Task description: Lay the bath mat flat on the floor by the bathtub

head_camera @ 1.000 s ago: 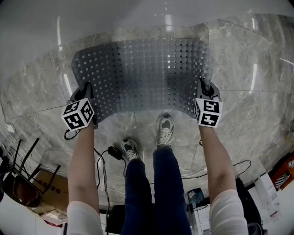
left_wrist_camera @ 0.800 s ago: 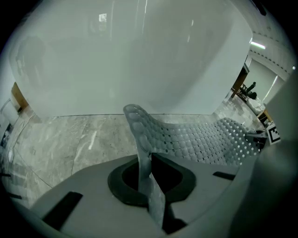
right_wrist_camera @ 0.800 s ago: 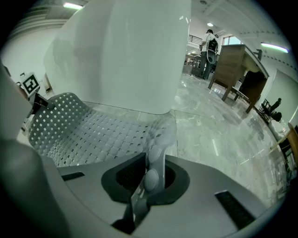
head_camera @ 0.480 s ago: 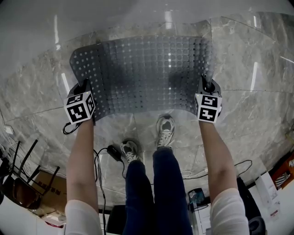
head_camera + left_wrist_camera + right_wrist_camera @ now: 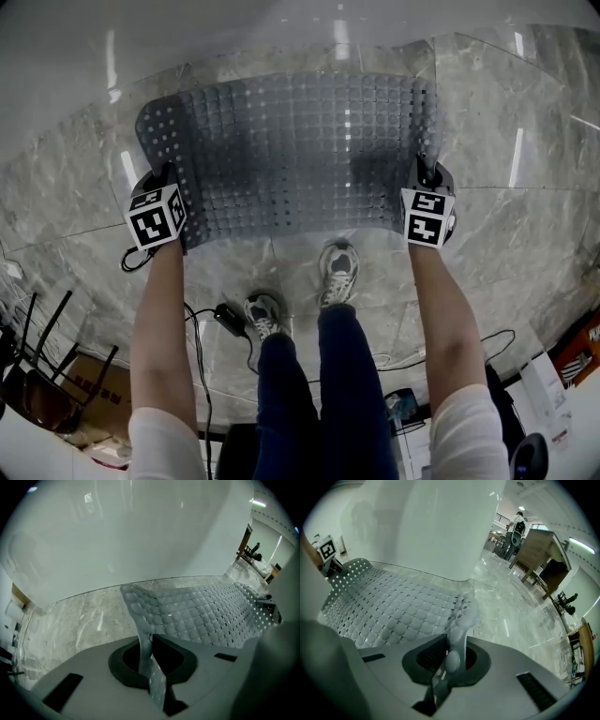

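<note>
Grey perforated bath mat (image 5: 291, 150) is held spread before the white bathtub (image 5: 281, 23), long side parallel to the tub wall. Left gripper (image 5: 151, 660) is clamped on the mat's left corner away from the tub, right gripper (image 5: 449, 663) on its right one. Far edge is seen low by the tub's foot, over marble floor (image 5: 525, 234); contact cannot be confirmed. Near edge is raised.

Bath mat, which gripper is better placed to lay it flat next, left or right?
Neither clearly. The left gripper and right gripper are each shut on a near corner of the bath mat, stretched level between them; lowering both together looks best.
</note>
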